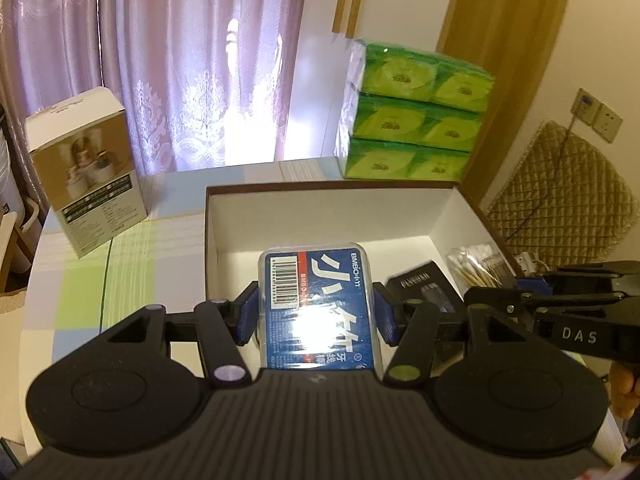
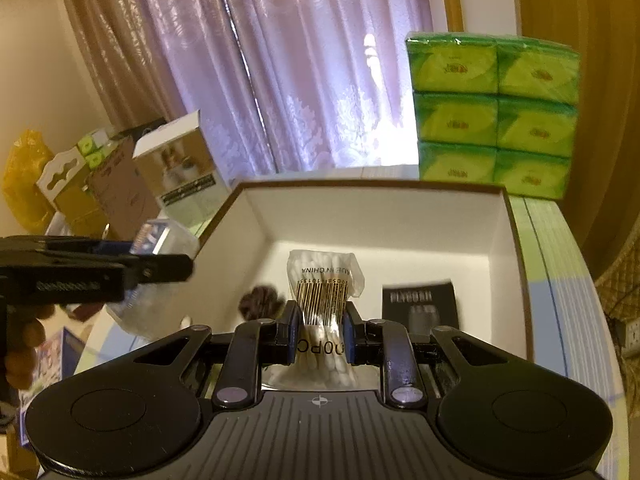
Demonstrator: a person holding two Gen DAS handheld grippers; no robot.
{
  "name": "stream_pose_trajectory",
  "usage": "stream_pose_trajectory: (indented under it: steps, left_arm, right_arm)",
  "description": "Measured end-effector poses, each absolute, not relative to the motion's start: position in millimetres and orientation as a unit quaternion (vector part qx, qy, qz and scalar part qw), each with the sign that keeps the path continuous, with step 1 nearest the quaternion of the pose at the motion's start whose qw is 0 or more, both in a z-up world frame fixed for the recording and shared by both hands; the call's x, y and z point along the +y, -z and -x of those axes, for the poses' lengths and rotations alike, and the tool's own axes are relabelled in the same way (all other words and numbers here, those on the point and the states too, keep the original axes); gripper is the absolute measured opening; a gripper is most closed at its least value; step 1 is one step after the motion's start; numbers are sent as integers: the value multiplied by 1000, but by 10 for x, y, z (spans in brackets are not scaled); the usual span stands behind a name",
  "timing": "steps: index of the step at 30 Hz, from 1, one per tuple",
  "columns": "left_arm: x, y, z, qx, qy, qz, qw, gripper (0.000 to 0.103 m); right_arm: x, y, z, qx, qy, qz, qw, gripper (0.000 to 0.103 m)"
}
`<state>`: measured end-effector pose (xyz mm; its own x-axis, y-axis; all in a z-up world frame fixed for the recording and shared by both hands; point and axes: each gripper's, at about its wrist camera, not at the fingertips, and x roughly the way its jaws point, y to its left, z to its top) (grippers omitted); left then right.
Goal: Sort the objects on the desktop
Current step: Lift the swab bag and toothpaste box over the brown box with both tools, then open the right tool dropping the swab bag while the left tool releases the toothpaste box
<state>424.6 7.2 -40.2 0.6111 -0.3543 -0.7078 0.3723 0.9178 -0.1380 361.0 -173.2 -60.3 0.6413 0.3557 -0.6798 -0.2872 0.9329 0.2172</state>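
My left gripper is shut on a blue dental floss box with a barcode, held over the near part of the open white box. My right gripper is shut on a clear bag of cotton swabs, held over the same white box. On the box floor lie a black packet and a dark brown fuzzy item. In the left wrist view the cotton swabs, the black packet and the right gripper's side show at the right.
A stack of green tissue packs stands behind the white box. A white and gold carton stands at the table's left. A pink curtain hangs behind. Cardboard boxes and a yellow bag lie beyond the left table edge.
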Motion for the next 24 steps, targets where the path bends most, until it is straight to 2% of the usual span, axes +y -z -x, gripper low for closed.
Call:
stream_pose_trajectory:
  steps: [13,24]
  left_arm:
    - [-296,884,-5199,425,184,-52,885,53]
    - [-466,1297,-5534,452,174,-86,871,53]
  right_arm:
    - [-1621,1034,-4502,406,-148,-50,900,19]
    - [-1713,1332,-4847,425,-136,-56,893,19]
